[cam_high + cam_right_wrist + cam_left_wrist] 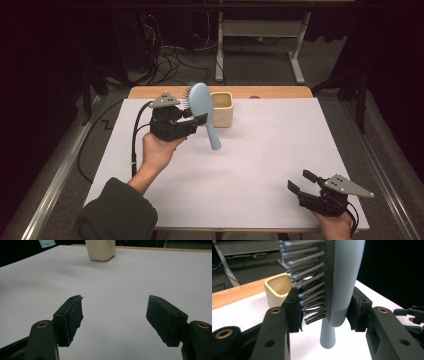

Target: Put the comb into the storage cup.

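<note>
While the left tool (192,120) clamps the hairbrush (202,107) by its head above the tabletop (260,150) beside the cup (222,107), springy bristles could let it twist loose; the right tool (306,183) rests apart.

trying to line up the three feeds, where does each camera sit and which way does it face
High view: above the person's side, looking forward and down on the white table; forearm, hands, left gripper and right gripper show.
Left gripper view: on that gripper, along jaws clamping the light blue plastic hairbrush.
Right gripper view: low over the table, between open jaws.
Shared: all three show the cream square cup.
</note>
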`<state>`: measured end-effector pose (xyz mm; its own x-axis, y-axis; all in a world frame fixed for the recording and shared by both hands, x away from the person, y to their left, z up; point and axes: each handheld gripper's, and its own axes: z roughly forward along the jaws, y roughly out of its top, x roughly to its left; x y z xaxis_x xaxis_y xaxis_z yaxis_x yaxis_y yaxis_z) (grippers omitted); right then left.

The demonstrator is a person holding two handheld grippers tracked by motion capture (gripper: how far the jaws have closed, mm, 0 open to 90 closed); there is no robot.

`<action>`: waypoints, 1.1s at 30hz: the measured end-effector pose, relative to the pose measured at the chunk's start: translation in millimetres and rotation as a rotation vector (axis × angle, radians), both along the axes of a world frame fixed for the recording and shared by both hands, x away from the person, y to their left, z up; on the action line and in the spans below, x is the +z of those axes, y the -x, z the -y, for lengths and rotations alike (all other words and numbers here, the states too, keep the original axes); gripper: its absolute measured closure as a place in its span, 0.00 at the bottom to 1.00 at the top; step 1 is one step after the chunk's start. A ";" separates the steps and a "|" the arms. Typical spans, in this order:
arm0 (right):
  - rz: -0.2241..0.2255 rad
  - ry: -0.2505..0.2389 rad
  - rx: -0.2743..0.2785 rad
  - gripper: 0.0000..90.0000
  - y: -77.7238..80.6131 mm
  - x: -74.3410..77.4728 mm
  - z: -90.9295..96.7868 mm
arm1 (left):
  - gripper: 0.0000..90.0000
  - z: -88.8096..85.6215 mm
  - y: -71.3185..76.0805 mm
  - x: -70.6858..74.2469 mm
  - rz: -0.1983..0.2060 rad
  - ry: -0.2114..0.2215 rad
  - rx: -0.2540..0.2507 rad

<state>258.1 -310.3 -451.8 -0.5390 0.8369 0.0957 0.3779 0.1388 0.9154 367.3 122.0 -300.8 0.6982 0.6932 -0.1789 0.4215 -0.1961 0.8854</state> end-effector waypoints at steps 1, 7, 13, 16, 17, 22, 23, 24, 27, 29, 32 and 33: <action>-0.001 0.001 0.001 0.34 -0.1 -0.1 0.0 | 0.60 0.4 -1.0 1.0 0.002 -0.001 0.000; 0.001 0.000 0.003 0.33 -0.2 0.0 -0.2 | 0.60 3.6 -6.4 5.0 0.008 -0.008 0.006; -0.001 -0.001 0.007 0.33 -0.3 -0.2 -0.7 | 0.60 6.1 -13.6 6.7 0.005 -0.011 0.016; -0.003 -0.001 0.008 0.33 -0.5 -0.3 -0.5 | 0.60 7.6 -17.0 8.0 0.005 -0.017 0.021; -0.003 -0.001 0.008 0.33 -0.6 -0.3 -0.4 | 0.60 8.1 -18.4 8.9 0.005 -0.019 0.023; -0.006 0.000 0.010 0.33 -1.0 -0.9 -0.1 | 0.60 11.2 -23.6 12.9 0.013 -0.030 0.031; -0.004 0.001 0.010 0.33 -1.1 -0.9 0.0 | 0.59 11.9 -24.6 13.5 0.013 -0.030 0.033; -0.004 0.001 0.010 0.33 -1.1 -0.8 -0.1 | 0.60 12.5 -25.4 13.8 0.014 -0.029 0.034; -0.005 0.000 0.010 0.33 -0.9 -0.8 -0.1 | 0.60 14.4 -28.9 15.1 0.014 -0.035 0.036; -0.006 -0.001 0.009 0.33 -0.8 -0.7 -0.2 | 0.60 15.4 -31.1 15.9 0.012 -0.032 0.037; -0.005 -0.001 0.009 0.33 -0.8 -0.6 -0.1 | 0.60 16.6 -34.2 17.5 0.012 -0.027 0.040; -0.005 -0.001 0.010 0.33 -0.8 -0.6 0.0 | 0.60 17.0 -35.8 18.3 0.013 -0.027 0.041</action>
<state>258.9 -310.3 -452.4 -0.5466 0.8315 0.0988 0.3811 0.1420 0.9136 403.1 105.0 -282.5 0.6710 0.7260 -0.1504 0.4180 -0.2029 0.8855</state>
